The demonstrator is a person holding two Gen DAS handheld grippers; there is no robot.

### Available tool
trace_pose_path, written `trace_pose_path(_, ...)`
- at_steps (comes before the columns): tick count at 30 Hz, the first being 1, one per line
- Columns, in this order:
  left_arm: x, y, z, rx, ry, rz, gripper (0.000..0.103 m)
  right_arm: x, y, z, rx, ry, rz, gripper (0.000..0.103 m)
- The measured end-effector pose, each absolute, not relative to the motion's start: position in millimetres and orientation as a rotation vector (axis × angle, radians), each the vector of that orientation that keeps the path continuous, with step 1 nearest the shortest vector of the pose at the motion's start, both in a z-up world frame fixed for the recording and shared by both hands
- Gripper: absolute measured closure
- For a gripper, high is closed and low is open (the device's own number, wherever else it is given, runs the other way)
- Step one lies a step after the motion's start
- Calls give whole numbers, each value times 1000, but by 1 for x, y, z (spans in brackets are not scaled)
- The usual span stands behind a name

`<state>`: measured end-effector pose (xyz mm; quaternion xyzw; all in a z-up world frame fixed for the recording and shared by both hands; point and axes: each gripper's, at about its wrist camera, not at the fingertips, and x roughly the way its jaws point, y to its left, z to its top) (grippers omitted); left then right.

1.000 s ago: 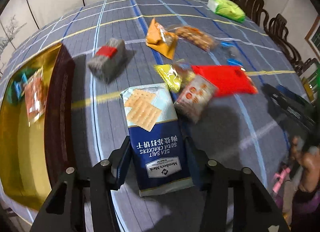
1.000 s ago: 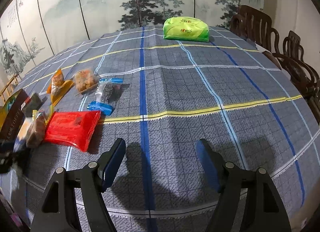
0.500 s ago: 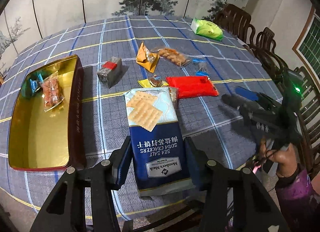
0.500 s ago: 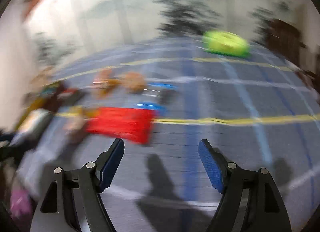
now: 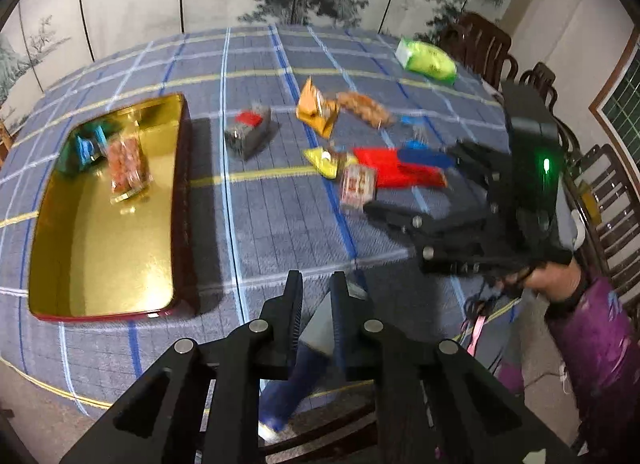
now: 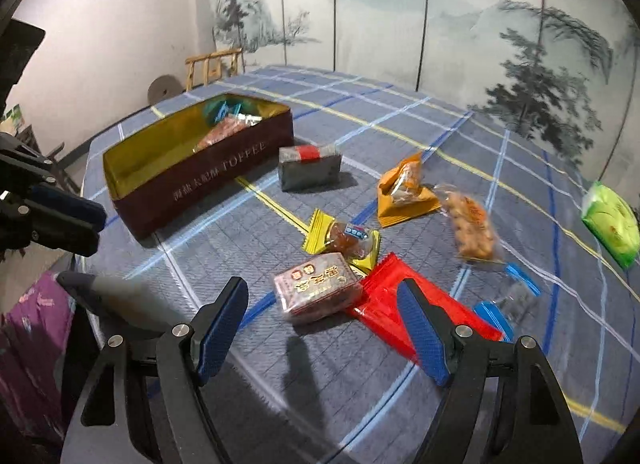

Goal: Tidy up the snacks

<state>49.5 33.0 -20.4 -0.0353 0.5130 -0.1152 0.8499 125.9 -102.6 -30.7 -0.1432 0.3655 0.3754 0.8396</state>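
My left gripper [image 5: 316,304] is shut on the blue soda cracker pack [image 5: 316,336], seen edge-on and hanging below the table's near edge. The gold-lined maroon tin [image 5: 182,200] lies to the left with two snack packs inside. My right gripper [image 6: 324,324] is open and empty, hovering just above a brown boxed snack [image 6: 316,292] and a red pack [image 6: 400,304]. It also shows in the left wrist view [image 5: 400,180]. The tin [image 6: 208,180] sits at far left in the right wrist view.
Loose snacks lie on the plaid tablecloth: a grey block with red band [image 6: 310,166], an orange pack [image 6: 404,192], a yellow candy [image 6: 340,240], a clear nut bag [image 6: 472,228], a blue-ended wrapper [image 6: 512,296]. A green tissue pack [image 6: 610,224] lies far right. Chairs [image 5: 480,44] ring the table.
The cracker pack turned edge-on in my left gripper, whose jaws closed narrower, and lifted off the table. My right gripper swung left over the brown box and red pack.
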Motion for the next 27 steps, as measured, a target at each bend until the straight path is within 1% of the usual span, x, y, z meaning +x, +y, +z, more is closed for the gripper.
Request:
trace_pose_path(3,44,23,-31,-7,1093,-276,91,129,-101,-32,-334,785,799,26)
trace_pose_path(4,42,19,-31,19,1086,-276,87,128,-103,-31,-337,781,795,26)
trace_pose_path(5,40,15,-33,54,1085,-286,77,127,-105,-31,-329,782,791,26)
trace_pose_path(6,39,11,-35,78,1087,-295,70,126,-108,-29,-319,784,790,26)
trace_pose_path(7,37,9,-37,88,1093,-308,58,125,-112,-28,-301,782,787,26)
trace_pose_path(8,35,8,-39,88,1101,-326,55,123,-116,-27,-279,781,777,26)
trace_pose_path(9,30,6,-40,89,1100,-344,55,121,-119,-26,-264,784,767,26)
trace_pose_path(11,20,2,-46,139,1096,-337,51,109,-131,-23,-197,775,752,26)
trace_pose_path(14,10,3,-50,188,1094,-322,51,84,-151,-19,-94,760,757,25)
trace_pose_path(17,6,13,-44,167,1077,-323,51,63,-166,-15,-88,749,733,24)
trace_pose_path(18,8,15,-39,160,1057,-308,51,60,-171,-12,-91,743,715,22)
trace_pose_path(21,16,16,-27,126,1023,-305,51,65,-182,-5,-99,742,676,20)
trace_pose_path(22,18,16,-24,113,1013,-302,50,70,-185,-3,-104,748,654,20)
trace_pose_path(23,21,16,-21,100,1007,-300,47,73,-186,-3,-106,752,644,20)
trace_pose_path(25,26,20,-17,49,1003,-304,42,77,-186,-3,-98,756,643,19)
trace_pose_path(27,30,25,-17,14,1008,-300,42,80,-178,-5,-104,761,664,17)
